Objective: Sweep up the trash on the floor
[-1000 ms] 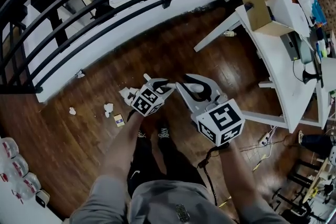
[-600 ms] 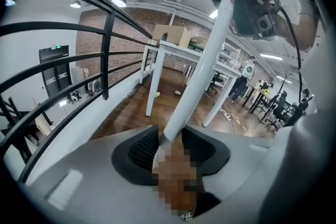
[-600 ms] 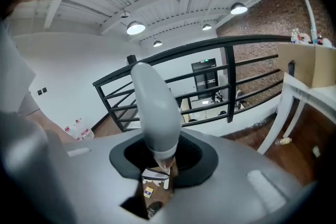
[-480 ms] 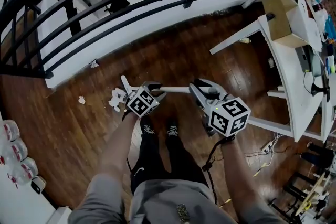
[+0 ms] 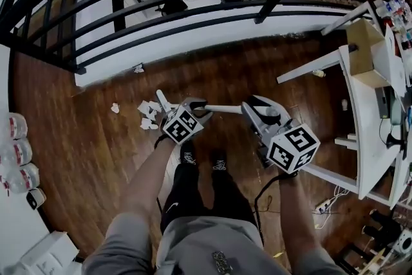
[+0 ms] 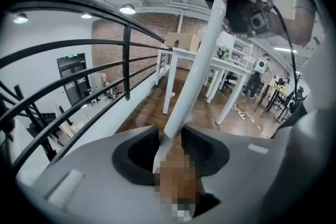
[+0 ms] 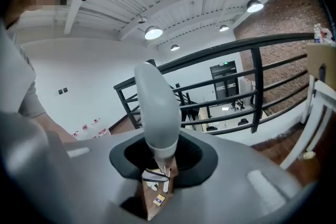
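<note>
One white handle (image 5: 222, 109), two shoes (image 5: 188, 155), several paper scraps (image 5: 147, 114).

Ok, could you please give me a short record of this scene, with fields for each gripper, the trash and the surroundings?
tool: white handle, spanning both grippers
left gripper: jaws closing on the white handle, which runs between them
right gripper: jaws shut on the handle's rounded end
trash: crumpled paper scraps on the wooden floor, beside the left gripper; stray bits nearer the railing
surroundings: black railing ahead, white table at right
task state: scraps not yet gathered
</note>
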A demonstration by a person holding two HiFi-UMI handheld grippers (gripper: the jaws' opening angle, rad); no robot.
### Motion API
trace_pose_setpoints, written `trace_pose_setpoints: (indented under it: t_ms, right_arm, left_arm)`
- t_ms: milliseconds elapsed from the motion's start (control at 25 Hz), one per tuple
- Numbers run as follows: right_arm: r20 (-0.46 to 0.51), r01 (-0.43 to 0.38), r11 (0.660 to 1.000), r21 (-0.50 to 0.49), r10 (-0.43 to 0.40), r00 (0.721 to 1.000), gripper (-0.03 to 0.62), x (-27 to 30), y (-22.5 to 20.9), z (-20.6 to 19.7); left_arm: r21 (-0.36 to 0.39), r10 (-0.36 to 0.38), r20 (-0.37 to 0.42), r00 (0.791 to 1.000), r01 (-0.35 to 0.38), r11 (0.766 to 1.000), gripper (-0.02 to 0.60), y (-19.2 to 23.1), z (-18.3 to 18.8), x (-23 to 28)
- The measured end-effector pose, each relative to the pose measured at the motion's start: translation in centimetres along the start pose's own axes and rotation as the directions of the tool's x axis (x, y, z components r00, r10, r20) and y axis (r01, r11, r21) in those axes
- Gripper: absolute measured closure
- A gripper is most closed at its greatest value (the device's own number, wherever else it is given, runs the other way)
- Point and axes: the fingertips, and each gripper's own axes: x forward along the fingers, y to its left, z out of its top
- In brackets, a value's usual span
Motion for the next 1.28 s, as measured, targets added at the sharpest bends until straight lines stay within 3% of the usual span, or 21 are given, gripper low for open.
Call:
trace_pose_setpoints:
  t_ms: [200, 400, 560, 800, 960, 1160, 1280]
  right_arm:
    - [-0.016, -0.157, 0.984, -0.084, 0.157, 0.988, 0.513, 0.1, 0.7, 2.4]
    - [-0.087, -0.346, 0.929, -0.135, 0.336, 0.938, 0.513, 2.8, 3.2, 3.5]
    - [-0.196, -0.49, 0.854, -0.175, 0.458, 0.867, 0.513, 7.7, 7.5, 2.5]
    - [-0.389, -0.676, 0.71, -0.196, 0.577, 0.719, 0.513, 16.2, 14.4, -1.3]
    - [-0.497, -0.756, 0.607, -0.246, 0.59, 0.636, 0.513, 19.8, 18.3, -2.8]
    - [-0.547, -0.793, 0.483, -0.371, 0.576, 0.607, 0.513, 23.1, 21.5, -1.9]
    - [-0.544, -0.793, 0.468, -0.39, 0.578, 0.608, 0.513, 25.1, 20.9, 0.1]
  left_arm:
    - [-0.098, 0.164, 0.026, 0.986, -0.161, 0.982, 0.446, 0.1, 1.0, -2.5]
    - [-0.252, 0.333, 0.02, 0.943, -0.317, 0.914, 0.448, 0.7, -0.8, -5.7]
    - [-0.395, 0.432, -0.015, 0.902, -0.403, 0.826, 0.448, 1.9, -5.3, -8.7]
    - [-0.59, 0.548, -0.075, 0.833, -0.48, 0.649, 0.448, 4.2, -13.5, -11.9]
    - [-0.694, 0.603, -0.089, 0.792, -0.484, 0.533, 0.448, 5.7, -16.5, -12.7]
    - [-0.75, 0.66, -0.082, 0.747, -0.483, 0.453, 0.448, 10.2, -17.1, -13.9]
    - [-0.752, 0.68, -0.075, 0.73, -0.489, 0.442, 0.446, 13.1, -16.0, -14.3]
